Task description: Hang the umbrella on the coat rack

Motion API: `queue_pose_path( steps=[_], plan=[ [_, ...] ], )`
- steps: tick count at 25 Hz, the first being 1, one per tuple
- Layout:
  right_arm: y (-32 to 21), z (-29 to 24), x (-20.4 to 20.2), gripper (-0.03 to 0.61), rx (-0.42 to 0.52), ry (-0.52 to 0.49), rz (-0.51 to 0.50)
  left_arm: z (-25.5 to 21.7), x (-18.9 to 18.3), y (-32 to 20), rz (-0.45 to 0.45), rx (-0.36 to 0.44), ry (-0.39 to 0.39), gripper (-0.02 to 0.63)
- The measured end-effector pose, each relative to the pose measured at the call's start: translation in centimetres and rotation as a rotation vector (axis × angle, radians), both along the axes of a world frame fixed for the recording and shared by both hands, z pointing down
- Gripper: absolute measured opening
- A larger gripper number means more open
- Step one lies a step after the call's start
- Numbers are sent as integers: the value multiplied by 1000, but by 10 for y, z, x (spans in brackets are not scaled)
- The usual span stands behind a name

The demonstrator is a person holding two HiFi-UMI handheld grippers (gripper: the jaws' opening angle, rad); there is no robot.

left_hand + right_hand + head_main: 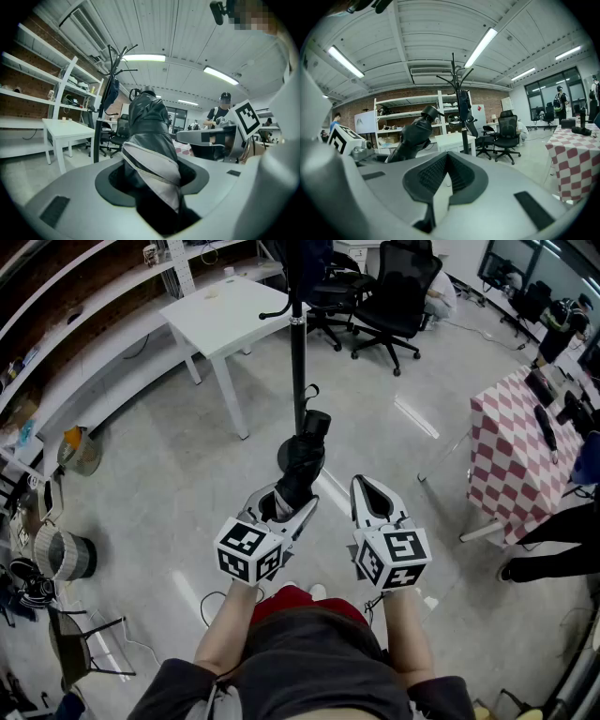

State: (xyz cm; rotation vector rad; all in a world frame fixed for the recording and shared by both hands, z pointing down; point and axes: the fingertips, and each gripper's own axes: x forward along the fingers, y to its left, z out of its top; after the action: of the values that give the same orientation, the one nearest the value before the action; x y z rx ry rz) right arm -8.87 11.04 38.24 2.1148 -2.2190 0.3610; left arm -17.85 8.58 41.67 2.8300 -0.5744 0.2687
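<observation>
Carry step: left tongs [292,506] clamp folded black umbrella [304,452], black metal coat rack [298,352] ahead; right tongs [366,487] together. Next: raise to hook.

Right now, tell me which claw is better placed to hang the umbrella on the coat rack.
Left: the left claw grips the umbrella, pointed toward the coat rack; the right claw is shut and empty.

Open floor [375,437] ahead to coat rack [298,362], white table [234,315] left, office chairs [398,287] behind, checkered table [506,456] right
</observation>
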Motion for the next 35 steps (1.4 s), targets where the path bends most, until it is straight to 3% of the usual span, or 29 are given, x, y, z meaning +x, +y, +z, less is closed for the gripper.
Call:
queue_pose_path(
  steps=[15,35],
  plan=[
    [-4,12,31,18,-13,-46,11,-13,25,-15,-17,13,33,224],
    [-26,18,68,18,-26,-82,39,-20,57,-54,-71,31,5,222]
  ],
)
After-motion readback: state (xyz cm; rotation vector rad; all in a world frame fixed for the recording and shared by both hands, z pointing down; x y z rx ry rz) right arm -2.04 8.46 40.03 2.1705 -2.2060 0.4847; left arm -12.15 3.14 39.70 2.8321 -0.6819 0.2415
